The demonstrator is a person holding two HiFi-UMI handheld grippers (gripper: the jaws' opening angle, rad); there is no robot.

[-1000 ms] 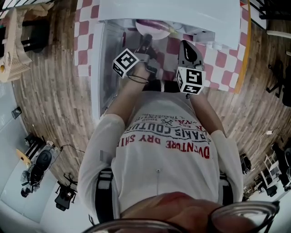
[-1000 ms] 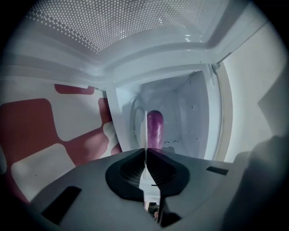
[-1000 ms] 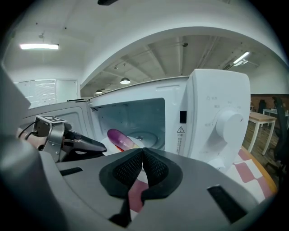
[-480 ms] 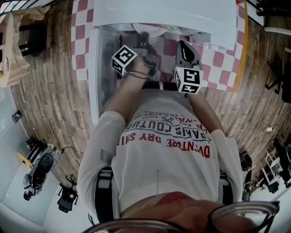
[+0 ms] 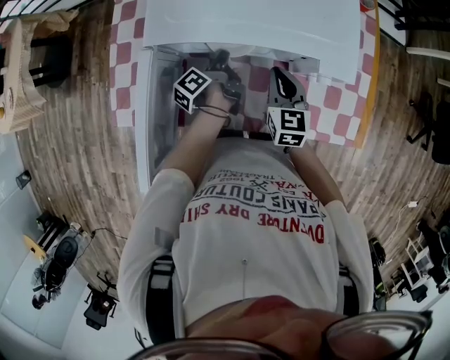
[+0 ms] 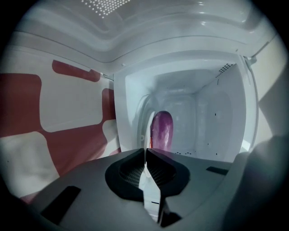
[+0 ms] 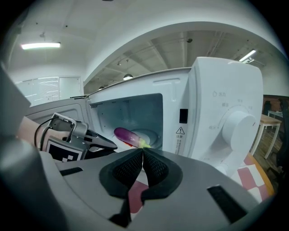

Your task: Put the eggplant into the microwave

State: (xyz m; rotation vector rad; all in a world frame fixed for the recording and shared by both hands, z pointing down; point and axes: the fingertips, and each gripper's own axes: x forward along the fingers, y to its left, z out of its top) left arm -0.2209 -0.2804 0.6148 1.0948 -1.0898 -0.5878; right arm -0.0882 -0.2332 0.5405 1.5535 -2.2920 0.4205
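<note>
**Head view:** The microwave's white top hides its cavity and the eggplant. Its door hangs open at 9 o'clock over the checkered tabletop. The left gripper reaches under the roof edge, and the right gripper hangs just outside at 3 o'clock.

**Left gripper view:** The jaws are pressed together, empty. The purple eggplant sits past them at 12 o'clock inside the cavity, its lower end cut off, with bare walls around it.

**Right gripper view:** The jaws are together, holding nothing. The eggplant lies on the turntable, with the left gripper near it at 8 o'clock.
</note>
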